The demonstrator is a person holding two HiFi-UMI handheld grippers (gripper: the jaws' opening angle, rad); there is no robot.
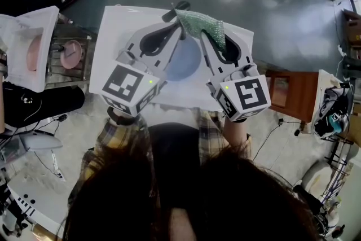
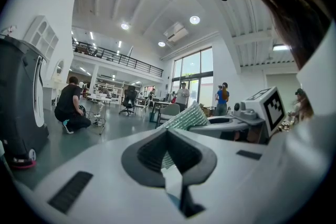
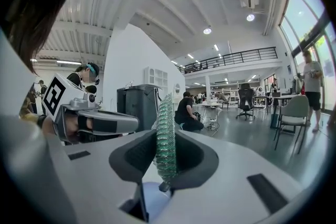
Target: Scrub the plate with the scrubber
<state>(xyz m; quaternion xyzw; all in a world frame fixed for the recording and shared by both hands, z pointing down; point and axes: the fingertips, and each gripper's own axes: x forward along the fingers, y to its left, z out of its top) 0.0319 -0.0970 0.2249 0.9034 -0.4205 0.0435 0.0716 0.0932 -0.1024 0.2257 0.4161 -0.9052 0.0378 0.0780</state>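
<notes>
A pale blue plate (image 1: 186,62) hangs over the white table between the two grippers. My left gripper (image 1: 179,28) is shut, and a thin pale edge of the plate (image 2: 172,186) runs between its jaws (image 2: 168,139). My right gripper (image 1: 204,36) is shut on a green mesh scrubber (image 1: 200,22), which stands on edge between its pads (image 3: 166,118). The scrubber sits at the plate's far rim, close to the left gripper's tips, and shows just behind the left jaws (image 2: 186,119). Part of the plate (image 3: 152,202) shows below the right jaws.
The white table (image 1: 113,42) lies below both grippers. A rack with pink dishes (image 1: 70,53) stands at the left and a brown wooden stand (image 1: 293,93) at the right. A black bin (image 3: 137,105), chairs and people are further off in the hall.
</notes>
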